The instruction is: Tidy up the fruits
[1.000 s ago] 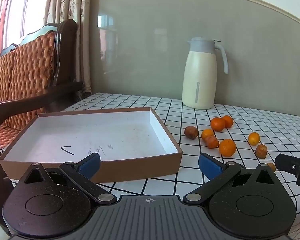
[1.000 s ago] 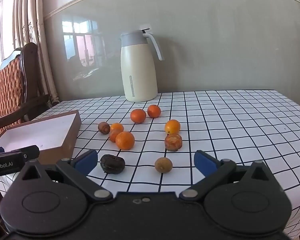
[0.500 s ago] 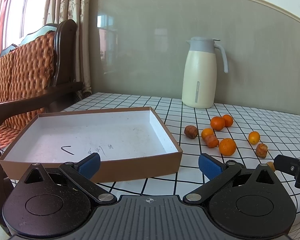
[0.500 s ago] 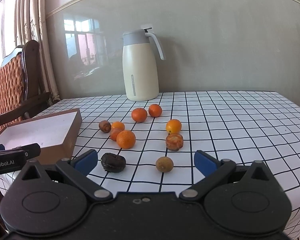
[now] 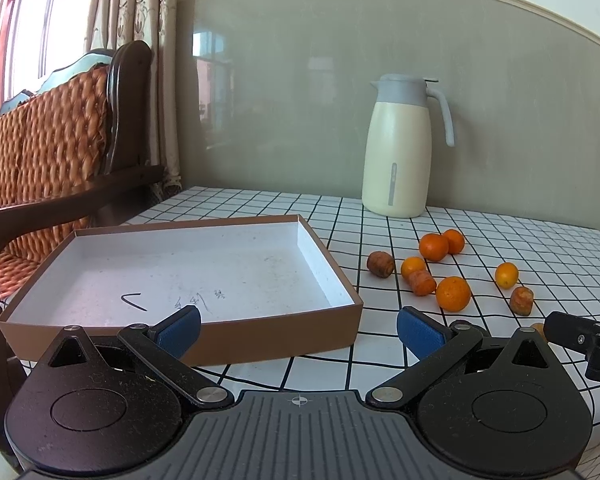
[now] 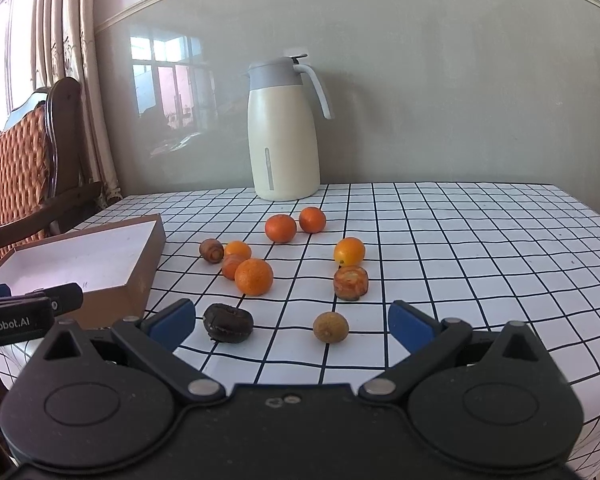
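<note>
A shallow brown cardboard box (image 5: 284, 322) with a white inside lies empty on the checked tablecloth, right in front of my open left gripper (image 5: 298, 326). Several small fruits lie scattered to its right: oranges (image 6: 254, 276), a dark shrivelled fruit (image 6: 228, 322), a small tan fruit (image 6: 331, 327) and a cut orange piece (image 6: 351, 282). My right gripper (image 6: 290, 322) stands open low over the table's near edge, the dark fruit and the tan fruit lying just ahead between its fingers. In the right wrist view the box (image 6: 140, 276) is at the left.
A cream thermos jug (image 6: 284, 132) with a grey lid stands at the back by the wall. A wooden chair with a woven orange back (image 5: 48, 152) stands left of the table. The table edge (image 6: 596, 232) falls away at the right.
The right wrist view has drifted slightly closer and rightward, so the fruits sit a little nearer. The left view is almost unchanged. Both grippers stay open.
</note>
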Demonstrator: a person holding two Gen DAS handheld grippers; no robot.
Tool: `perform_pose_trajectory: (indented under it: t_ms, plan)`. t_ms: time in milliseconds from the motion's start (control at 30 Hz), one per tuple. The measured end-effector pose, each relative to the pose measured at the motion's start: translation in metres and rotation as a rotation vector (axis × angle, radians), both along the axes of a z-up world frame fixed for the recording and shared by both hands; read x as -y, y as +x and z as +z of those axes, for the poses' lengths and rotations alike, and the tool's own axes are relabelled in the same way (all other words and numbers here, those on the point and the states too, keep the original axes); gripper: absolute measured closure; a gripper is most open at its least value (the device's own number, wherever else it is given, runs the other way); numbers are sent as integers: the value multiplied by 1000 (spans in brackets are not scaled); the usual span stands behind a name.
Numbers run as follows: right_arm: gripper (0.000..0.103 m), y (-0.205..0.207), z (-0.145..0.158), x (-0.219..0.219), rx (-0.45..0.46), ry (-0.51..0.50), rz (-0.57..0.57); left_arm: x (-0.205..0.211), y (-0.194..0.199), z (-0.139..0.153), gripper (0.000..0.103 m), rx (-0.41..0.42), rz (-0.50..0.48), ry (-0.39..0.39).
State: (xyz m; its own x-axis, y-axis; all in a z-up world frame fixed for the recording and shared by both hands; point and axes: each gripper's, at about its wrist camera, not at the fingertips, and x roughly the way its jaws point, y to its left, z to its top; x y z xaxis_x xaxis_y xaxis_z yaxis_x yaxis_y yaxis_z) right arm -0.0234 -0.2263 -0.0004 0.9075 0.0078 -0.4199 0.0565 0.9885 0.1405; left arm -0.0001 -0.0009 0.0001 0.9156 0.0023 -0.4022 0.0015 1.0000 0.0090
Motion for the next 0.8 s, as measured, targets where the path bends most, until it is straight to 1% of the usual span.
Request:
perform_pose_trajectory:
  t_ms: [267,300,367,500,567,733,767,800]
  plan:
    - [6,0,0,1,3,0,-2,2,-1,0,0,10,-7,20]
    - [6,-1,0,2,6,1,-5,3,-1,0,0,12,-7,20]
    - [6,-1,0,3,11,-3,-14,2,-1,0,0,2,-9,-11]
    - [6,-2,-1,5,8,-5,-20,5,-1,-1,0,4,-21,-3]
    - [6,-3,-1,6,9,-14,-25,6,-2,-1,0,9,-32,-4]
    - [6,-4,-1,11,2,-16,-36,13,0,-3,0,-33,-81,5]
    - [6,-4,-2,13,2,-15,-40,14,-1,-4,0,-15,-89,-10]
    - [6,-4,-2,14,-1,-15,-43,16,-1,-4,0,-22,-100,-4]
